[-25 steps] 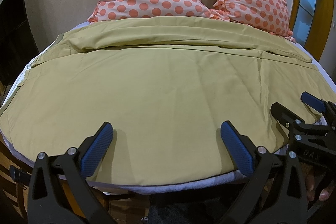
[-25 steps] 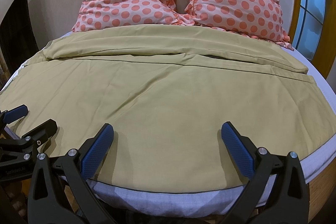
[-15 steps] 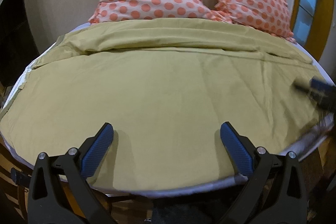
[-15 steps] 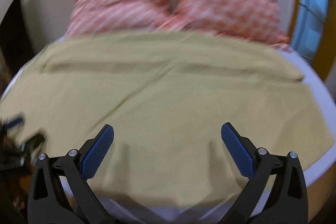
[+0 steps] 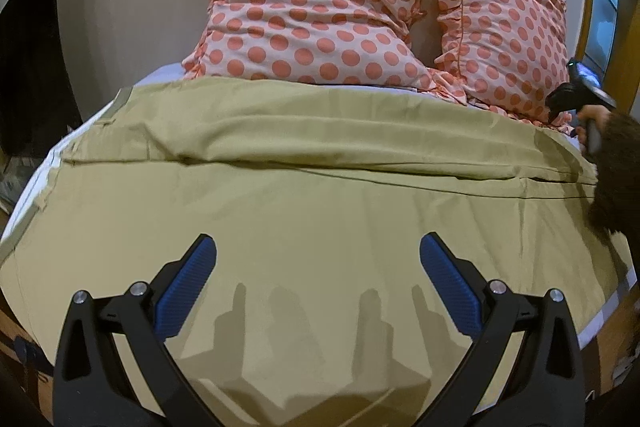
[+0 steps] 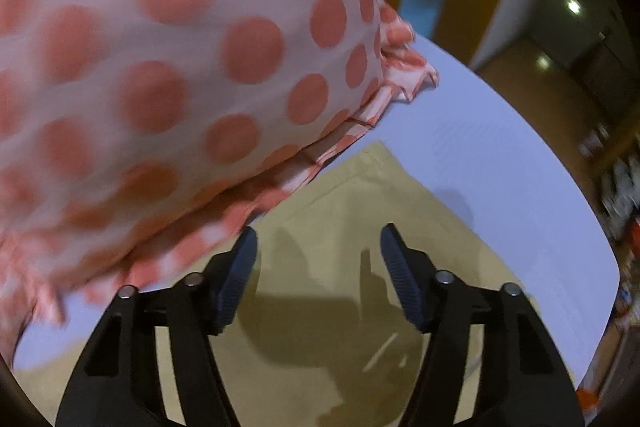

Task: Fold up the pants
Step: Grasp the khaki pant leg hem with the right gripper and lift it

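Pants (image 5: 304, 211) lie spread flat across the bed (image 6: 500, 147), soft, light cloth likely best pinched at a corner hem. Right gripper (image 6: 318, 247) hovers agape over the corner by the pillows (image 5: 320, 11); left gripper (image 5: 318, 255) waits agape, empty.

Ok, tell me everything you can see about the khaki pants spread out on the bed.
The khaki pants are a smooth woven olive-tan cloth, spread flat and wide over the white bed sheet. A long horizontal fold or seam runs across their far part. The far right corner lies just under the frill of a polka-dot pillow. Both the left gripper and the right gripper hover open over them, casting shadows, gripping nothing.
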A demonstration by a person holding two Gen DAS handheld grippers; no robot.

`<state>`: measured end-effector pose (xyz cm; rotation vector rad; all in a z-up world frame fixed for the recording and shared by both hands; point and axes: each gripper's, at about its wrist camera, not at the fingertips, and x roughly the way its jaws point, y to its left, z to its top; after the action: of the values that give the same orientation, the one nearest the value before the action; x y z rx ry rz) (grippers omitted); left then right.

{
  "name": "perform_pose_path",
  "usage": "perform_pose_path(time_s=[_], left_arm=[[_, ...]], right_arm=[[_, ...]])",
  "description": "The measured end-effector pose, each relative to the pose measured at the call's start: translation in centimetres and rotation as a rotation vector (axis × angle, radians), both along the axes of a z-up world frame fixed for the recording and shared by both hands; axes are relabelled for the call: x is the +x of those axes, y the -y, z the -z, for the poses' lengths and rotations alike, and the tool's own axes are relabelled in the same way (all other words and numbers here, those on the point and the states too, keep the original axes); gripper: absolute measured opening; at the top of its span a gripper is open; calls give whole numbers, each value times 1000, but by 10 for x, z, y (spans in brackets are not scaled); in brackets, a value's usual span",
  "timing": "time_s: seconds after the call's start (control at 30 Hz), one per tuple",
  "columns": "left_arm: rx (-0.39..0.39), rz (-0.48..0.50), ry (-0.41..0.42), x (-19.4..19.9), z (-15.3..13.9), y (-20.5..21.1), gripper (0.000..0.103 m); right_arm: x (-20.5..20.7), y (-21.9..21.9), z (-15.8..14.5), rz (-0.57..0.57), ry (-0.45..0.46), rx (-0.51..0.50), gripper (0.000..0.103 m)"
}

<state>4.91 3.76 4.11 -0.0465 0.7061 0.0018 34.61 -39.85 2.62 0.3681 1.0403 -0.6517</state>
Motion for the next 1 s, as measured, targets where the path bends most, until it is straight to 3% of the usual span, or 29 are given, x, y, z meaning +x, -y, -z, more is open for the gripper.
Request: perform_pose_path(time_s=[0.07,0.23,0.33,0.4,0.47,0.6,0.67,0.8,0.9,1.0], left_arm=[[10,6,9,3,1,-1,101],[-20,9,4,15,5,-5,101],[-35,2,-5,16,8,-6,101],[-42,-5,-1,14,9,-8,101],[-54,-17,0,10,9,-12,101],[-82,-29,9,1,7,-21,101],[-98,-39,22,-6,5,-28,101],[-139,-68,65,-19,-5,-46,101],[-153,-87,101,-20,-17,-56,101],[-157,-88,125,-15,-30,-60,101]], right_arm=[[5,6,13,36,-21,10,61],[5,15,28,59,44,-16,60],[-3,14,36,-39,110,-14,37],[-20,20,42,-94,168,-7,15],[-39,31,47,-101,236,70,6],[-98,53,53,-90,391,270,4],[-150,60,48,-102,520,370,4],[-251,49,42,-118,673,522,3],[-314,45,51,-83,692,602,4],[-317,43,60,-37,620,709,7]])
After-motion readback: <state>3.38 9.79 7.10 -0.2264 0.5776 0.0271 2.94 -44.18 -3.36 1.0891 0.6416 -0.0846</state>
